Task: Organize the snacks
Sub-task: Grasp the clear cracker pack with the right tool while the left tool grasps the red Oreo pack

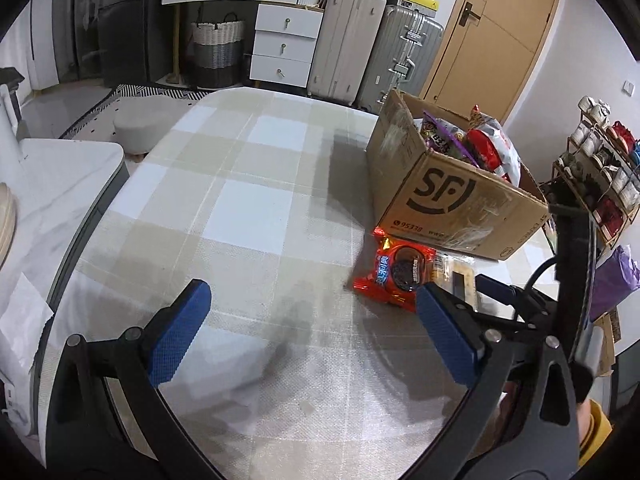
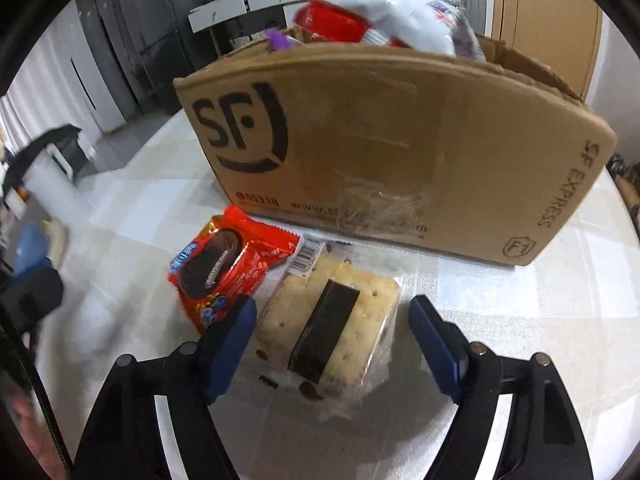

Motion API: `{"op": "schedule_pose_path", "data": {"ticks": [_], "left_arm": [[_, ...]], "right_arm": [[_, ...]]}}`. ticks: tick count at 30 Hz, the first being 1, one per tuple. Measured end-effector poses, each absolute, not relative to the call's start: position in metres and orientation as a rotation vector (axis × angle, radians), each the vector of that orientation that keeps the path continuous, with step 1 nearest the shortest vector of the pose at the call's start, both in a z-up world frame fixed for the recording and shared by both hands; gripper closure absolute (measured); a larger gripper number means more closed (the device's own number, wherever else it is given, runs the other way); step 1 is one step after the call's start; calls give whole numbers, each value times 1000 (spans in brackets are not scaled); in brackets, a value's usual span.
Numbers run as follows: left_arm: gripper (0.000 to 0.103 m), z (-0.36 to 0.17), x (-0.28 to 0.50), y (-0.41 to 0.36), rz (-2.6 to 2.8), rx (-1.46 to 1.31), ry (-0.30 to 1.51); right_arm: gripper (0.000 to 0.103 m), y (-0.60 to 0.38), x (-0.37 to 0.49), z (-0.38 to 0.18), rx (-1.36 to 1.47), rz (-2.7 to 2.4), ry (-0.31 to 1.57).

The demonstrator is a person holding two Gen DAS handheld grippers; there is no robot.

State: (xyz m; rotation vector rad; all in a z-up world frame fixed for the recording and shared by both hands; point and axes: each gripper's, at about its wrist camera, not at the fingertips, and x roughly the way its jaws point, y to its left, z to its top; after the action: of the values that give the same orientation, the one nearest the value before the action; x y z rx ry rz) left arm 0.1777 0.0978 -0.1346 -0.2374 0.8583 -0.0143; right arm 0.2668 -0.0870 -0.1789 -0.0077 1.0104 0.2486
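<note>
A brown SF cardboard box [image 1: 448,196] [image 2: 400,152] stands on the checked tablecloth, filled with snack bags [image 1: 484,148] [image 2: 384,16]. A red cookie packet [image 1: 400,272] [image 2: 228,264] lies in front of it, beside a clear-wrapped cracker pack with a dark band [image 2: 332,328] [image 1: 460,276]. My right gripper [image 2: 332,324] is open with its blue pads on either side of the cracker pack, just above it. My left gripper [image 1: 312,304] is open and empty over the cloth, left of the red packet.
A white side table [image 1: 48,208] stands at the left of the table. Behind are white drawers [image 1: 284,44], suitcases [image 1: 348,40], a woven basket [image 1: 216,48] and a wooden door [image 1: 504,20]. A rack of cups [image 1: 600,168] stands at the right.
</note>
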Motion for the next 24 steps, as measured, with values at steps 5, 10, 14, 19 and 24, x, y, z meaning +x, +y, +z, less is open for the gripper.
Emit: {"op": "schedule_pose_path", "data": {"ticks": [5, 10, 14, 19, 24], "left_arm": [[1, -137, 171, 109, -15, -289, 850], [1, -141, 162, 112, -30, -312, 867], [1, -140, 154, 110, -37, -300, 865], [1, -139, 154, 102, -33, -273, 869], [1, -146, 163, 87, -32, -229, 900]], "right_arm": [[33, -67, 267, -185, -168, 264, 1011], [40, -77, 261, -185, -116, 279, 1009], [40, -95, 246, -180, -36, 307, 990], [40, -119, 228, -172, 75, 329, 953], [40, -159, 211, -160, 250, 419, 879]]}}
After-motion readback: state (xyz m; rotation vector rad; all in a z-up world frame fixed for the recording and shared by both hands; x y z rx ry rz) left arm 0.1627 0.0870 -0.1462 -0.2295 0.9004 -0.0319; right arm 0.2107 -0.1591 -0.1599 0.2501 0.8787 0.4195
